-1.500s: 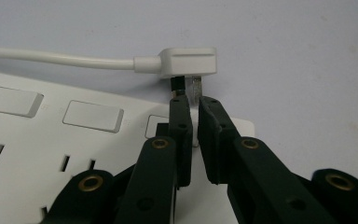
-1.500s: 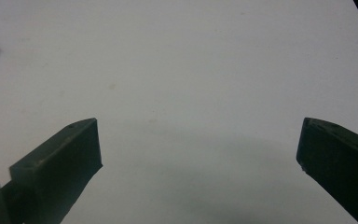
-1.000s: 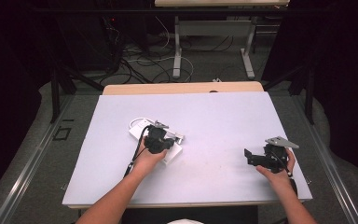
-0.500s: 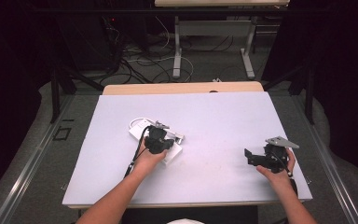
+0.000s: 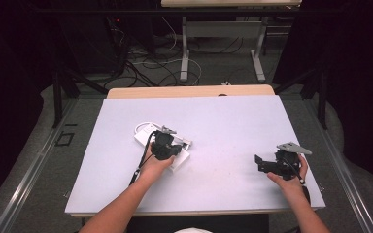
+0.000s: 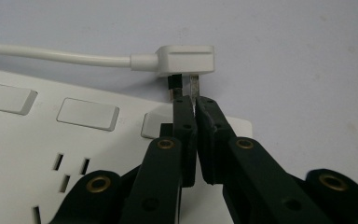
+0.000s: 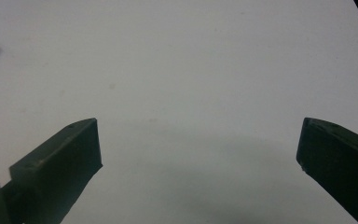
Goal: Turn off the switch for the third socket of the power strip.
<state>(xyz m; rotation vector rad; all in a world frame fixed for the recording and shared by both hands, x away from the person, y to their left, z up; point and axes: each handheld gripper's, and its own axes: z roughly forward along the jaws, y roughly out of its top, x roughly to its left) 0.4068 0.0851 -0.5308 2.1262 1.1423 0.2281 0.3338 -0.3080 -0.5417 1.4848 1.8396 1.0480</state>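
Two prongs of the white plug (image 6: 185,60) are lying unplugged just beyond the power strip (image 6: 51,140) on the table (image 5: 223,126), the left gripper (image 6: 195,100) closing its fingers nearly together there, empty, while the right gripper (image 7: 198,140) is waiting wide open, well apart.

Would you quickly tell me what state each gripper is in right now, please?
Left gripper: jaws shut, nothing between them, over the power strip and just short of the plug.
Right gripper: jaws wide open, holding nothing, above the table.
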